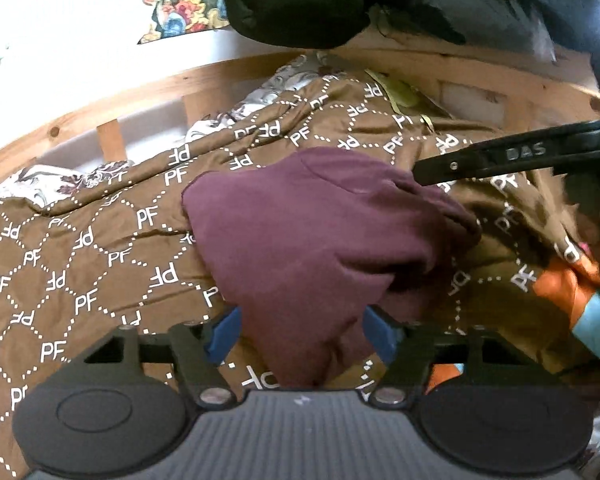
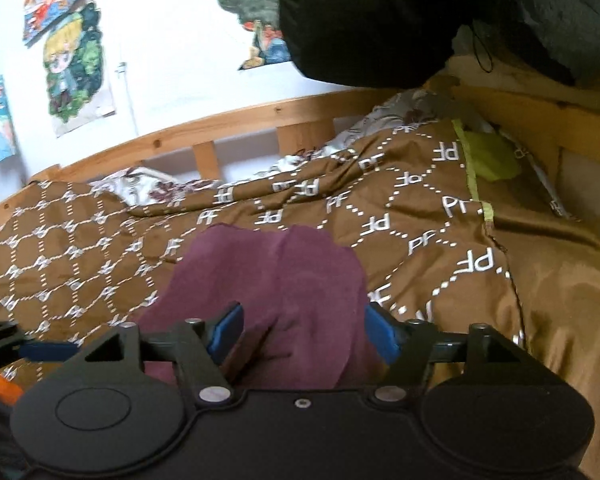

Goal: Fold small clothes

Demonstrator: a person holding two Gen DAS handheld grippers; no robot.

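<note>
Left gripper [image 1: 300,330]: jaws spread wide, blue pads flanking a narrow bunched end of the maroon knit garment [image 1: 320,240]; the pads appear to stand off the cloth, so no firm hold is judged. Right gripper [image 2: 302,332]: jaws likewise wide apart, with the near edge of the same garment lying between the blue pads [image 2: 226,332]; whether either pad presses the cloth cannot be told. The maroon garment rests crumpled on the brown quilted bed cover printed with white "PF" lettering [image 1: 80,272], directly ahead of both pairs of jaws. In the left wrist view its long axis runs from the jaws up and away toward the wooden bed rail [image 1: 140,96]; a black finger of the right gripper reaches in from the right, near the garment's far right edge. Both tools are angled down over the bed; both lie at the cloth, so neither is clearly nearer. An orange and light-blue cloth [image 1: 572,296] lies at the right margin. The coming move is judged to require closing on the near edge before lifting it over.
</note>
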